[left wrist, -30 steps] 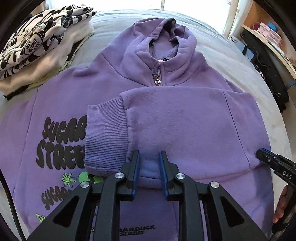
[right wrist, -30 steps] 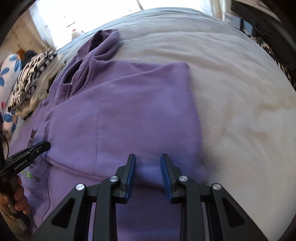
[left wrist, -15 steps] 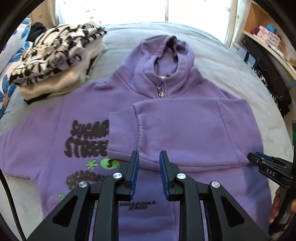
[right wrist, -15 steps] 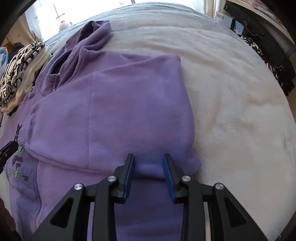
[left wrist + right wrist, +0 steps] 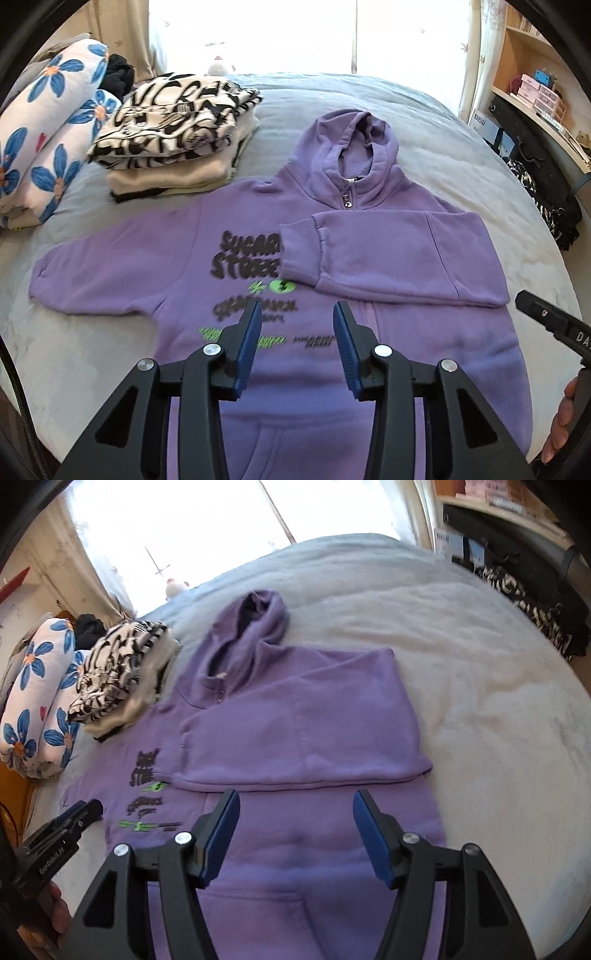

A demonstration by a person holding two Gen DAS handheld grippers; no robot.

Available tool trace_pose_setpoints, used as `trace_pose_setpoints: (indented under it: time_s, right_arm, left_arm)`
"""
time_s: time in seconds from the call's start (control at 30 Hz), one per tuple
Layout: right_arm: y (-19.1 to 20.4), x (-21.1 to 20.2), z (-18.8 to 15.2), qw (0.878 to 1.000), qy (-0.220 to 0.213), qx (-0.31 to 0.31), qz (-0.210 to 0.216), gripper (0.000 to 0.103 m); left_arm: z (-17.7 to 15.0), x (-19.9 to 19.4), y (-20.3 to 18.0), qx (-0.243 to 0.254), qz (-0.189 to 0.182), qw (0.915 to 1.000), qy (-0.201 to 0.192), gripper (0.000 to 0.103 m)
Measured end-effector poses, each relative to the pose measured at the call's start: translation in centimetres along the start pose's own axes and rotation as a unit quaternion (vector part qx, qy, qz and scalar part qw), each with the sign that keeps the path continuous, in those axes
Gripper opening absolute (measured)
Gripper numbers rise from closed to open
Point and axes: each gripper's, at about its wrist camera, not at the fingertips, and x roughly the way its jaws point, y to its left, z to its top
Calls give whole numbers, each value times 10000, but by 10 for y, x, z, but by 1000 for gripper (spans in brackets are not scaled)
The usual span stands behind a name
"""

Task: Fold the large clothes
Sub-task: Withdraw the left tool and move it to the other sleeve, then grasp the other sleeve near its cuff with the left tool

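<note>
- Purple hoodie (image 5: 369,258) lies on the bed (image 5: 461,147) ahead of my left hand-held gripper (image 5: 297,347), one sleeve (image 5: 388,258) folded across.
- Both my left and right hand-held gripper (image 5: 295,834) just opened; nothing between the jaws.

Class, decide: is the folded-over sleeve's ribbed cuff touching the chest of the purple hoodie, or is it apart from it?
Touching. In the left wrist view the ribbed cuff lies flat on the purple hoodie, covering the end of its black lettering with no gap beneath.
</note>
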Motion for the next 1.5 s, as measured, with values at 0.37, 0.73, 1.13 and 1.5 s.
trace_pose_setpoints:
  time_s: [0.37, 0.73, 1.13, 1.5]
  right_arm:
    - [51, -44, -53, 9983, -527, -123, 236, 64]
    - [103, -5, -95, 9951, 609, -400, 663, 70]
    - [169, 7, -92, 9949, 252, -973, 86, 81]
    - [269, 31, -76, 9777, -386, -2054, -210, 81]
  left_arm:
    - [-45, -46, 56, -373, 95, 9993, 6, 42]
    - [-76, -55, 110, -672, 186, 9975, 65, 43]
    - [-81, -32, 198, -1185, 242, 9924, 220, 43]
    - [-82, 28, 335, -2407, -211, 9695, 409, 45]
